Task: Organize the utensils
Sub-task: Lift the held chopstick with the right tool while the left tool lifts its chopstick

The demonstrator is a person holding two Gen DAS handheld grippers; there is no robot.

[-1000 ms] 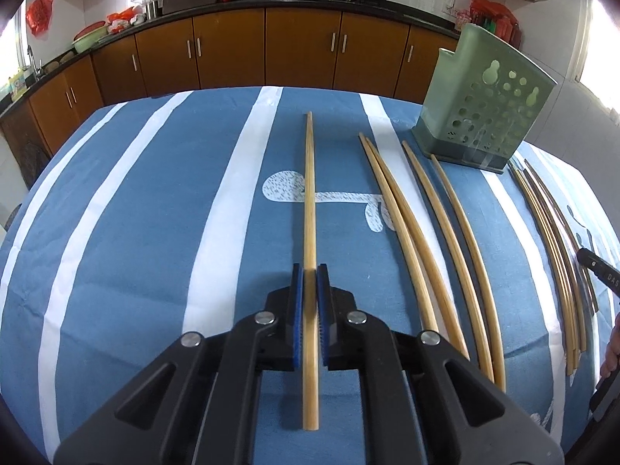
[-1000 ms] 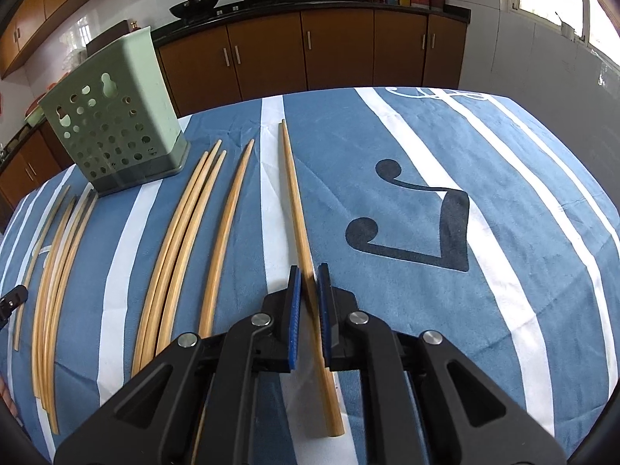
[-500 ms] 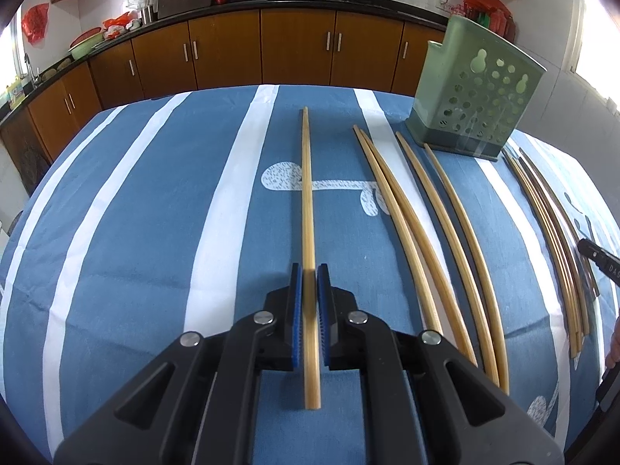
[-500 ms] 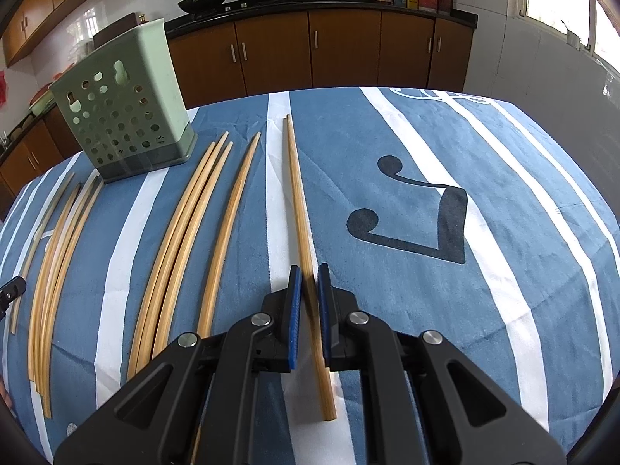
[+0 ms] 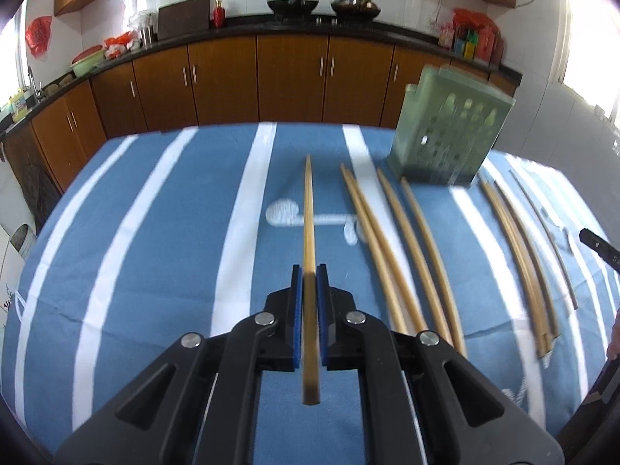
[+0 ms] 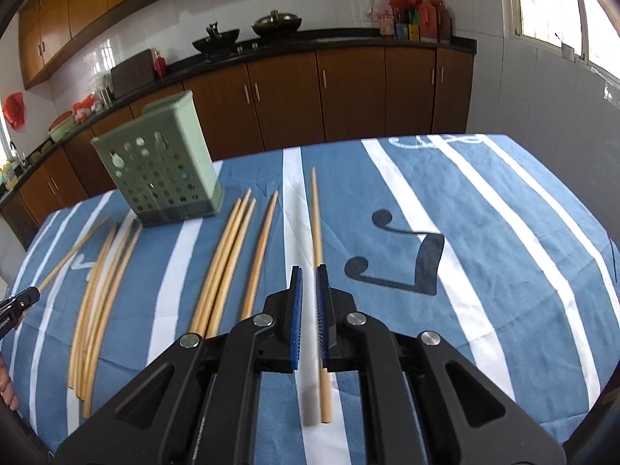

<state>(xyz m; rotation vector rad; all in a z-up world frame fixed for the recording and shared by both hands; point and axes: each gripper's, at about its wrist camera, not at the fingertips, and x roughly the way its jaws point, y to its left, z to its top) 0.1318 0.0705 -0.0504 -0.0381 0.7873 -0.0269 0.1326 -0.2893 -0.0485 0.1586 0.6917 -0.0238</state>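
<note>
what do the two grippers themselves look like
Both look the same: the left gripper and right gripper are matte black plastic linkages with triangular cut-outs and round silver pivot screws. Each has two narrow black fingers lined with ribbed blue pads. No cables or sleeves show.

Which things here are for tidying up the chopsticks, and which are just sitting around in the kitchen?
For the job:
- chopstick held in the left tool
- chopstick held in the right tool
- loose chopsticks lying on the striped cloth
- green holder standing on the cloth

Just sitting around:
- woks on the counter
- bottles
- brown cupboards
</note>
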